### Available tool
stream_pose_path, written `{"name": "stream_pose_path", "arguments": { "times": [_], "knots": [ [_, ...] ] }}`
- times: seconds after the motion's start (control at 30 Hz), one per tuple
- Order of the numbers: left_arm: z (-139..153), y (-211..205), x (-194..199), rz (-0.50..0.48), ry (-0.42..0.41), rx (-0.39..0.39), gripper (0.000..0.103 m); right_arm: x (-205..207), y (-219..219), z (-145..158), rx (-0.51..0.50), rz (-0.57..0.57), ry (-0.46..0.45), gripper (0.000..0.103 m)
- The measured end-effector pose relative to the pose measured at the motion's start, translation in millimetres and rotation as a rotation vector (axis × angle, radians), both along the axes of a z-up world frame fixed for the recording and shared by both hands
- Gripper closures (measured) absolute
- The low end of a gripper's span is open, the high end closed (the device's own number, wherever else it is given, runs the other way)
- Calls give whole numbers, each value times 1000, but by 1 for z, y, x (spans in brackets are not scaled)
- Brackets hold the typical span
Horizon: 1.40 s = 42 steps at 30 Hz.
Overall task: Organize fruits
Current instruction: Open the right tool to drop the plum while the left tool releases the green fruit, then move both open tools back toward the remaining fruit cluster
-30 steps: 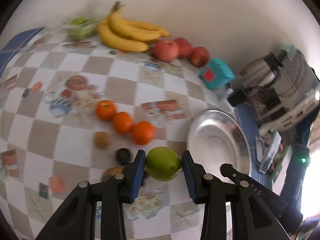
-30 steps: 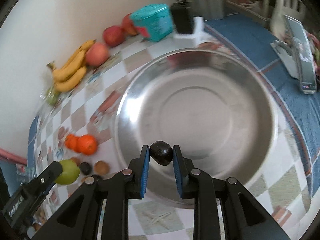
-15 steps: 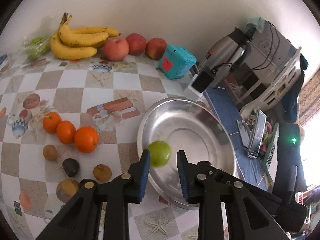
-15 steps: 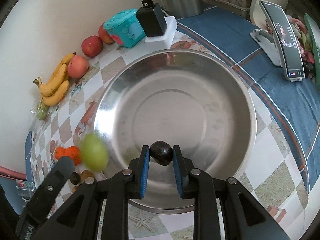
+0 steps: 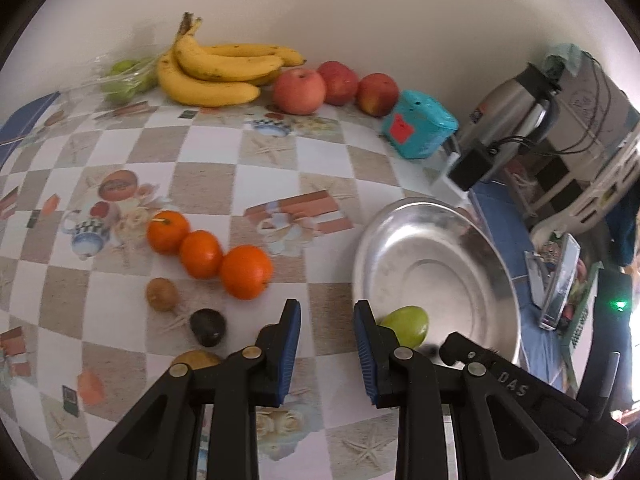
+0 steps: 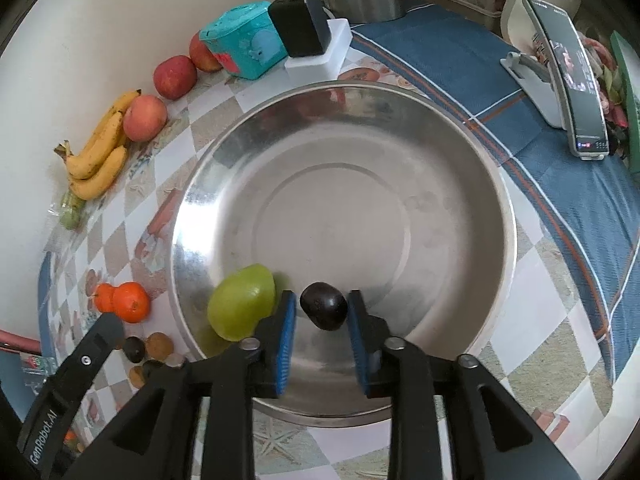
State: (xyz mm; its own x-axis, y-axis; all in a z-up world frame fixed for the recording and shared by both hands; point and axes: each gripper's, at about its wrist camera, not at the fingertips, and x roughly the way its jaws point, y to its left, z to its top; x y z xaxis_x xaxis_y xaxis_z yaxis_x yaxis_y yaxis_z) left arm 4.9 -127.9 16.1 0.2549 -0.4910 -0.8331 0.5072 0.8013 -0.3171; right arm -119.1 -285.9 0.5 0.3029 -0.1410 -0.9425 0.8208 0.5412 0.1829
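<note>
the table carries a checkered cloth (image 5: 208, 184). along its far edge, against the wall, lie a bag of green fruit (image 5: 124, 76), a bunch of bananas (image 5: 220, 74), three apples (image 5: 299, 91) and a teal box (image 5: 418, 124). nearer the middle, three oranges (image 5: 200, 253) sit in a touching row; toward the near edge lie a brown fruit (image 5: 161, 294) and a dark fruit (image 5: 207, 327).

the left gripper (image 5: 327, 350) hangs above the cloth just left of the steel bowl (image 5: 472, 232). its fingers are spread wide apart and hold nothing.

the green fruit (image 6: 242, 307) rests inside the bowl against the near-left wall, just beside the left finger of the right gripper (image 6: 322, 334). the right gripper's fingers are parted over the bowl's near rim. a dark plum (image 6: 323, 306) sits between them, with a visible gap on the left side; contact on the right side cannot be determined.

to the right, a phone on a stand (image 6: 568, 80) stands on the blue cloth (image 6: 460, 64).
</note>
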Motion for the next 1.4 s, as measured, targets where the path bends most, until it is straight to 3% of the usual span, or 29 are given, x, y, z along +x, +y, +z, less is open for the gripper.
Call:
{"name": "stream_pose_path", "arguments": {
  "times": [0.03,0.17,0.33,0.4,0.67,0.7,0.73,0.87,1.0,1.07,1.1,1.13,1.4],
  "knots": [
    [0,1,0,5,-2,5,72,-1,-1,1,-11,-8,7,53],
    [-1,6,4,34,-6,60,68,-3,-2,6,-46,-13,10,53],
    [-5,19,12,94,-16,153,40,2,1,9,-67,20,18,38],
    [-6,27,17,122,-17,179,39,5,3,9,-72,41,27,35],
    [-6,60,34,228,-13,227,17,22,21,11,-108,152,46,30],
    [-6,65,36,241,-11,226,15,24,23,11,-111,163,43,23],
    [-6,68,38,250,-9,224,14,26,25,12,-116,177,41,19],
    [-3,82,43,290,-8,220,11,30,35,14,-131,209,44,19],
    [-1,93,46,324,-16,214,0,34,41,15,-124,231,35,19],
    [0,96,47,338,-20,211,0,35,44,15,-126,238,24,14],
    [-1,97,47,338,-18,210,0,35,46,15,-135,241,24,4],
    [-1,98,47,335,-15,212,0,36,49,17,-148,248,17,1],
    [-1,97,47,316,-33,220,0,45,70,25,-142,308,-71,1]
  ]
}}
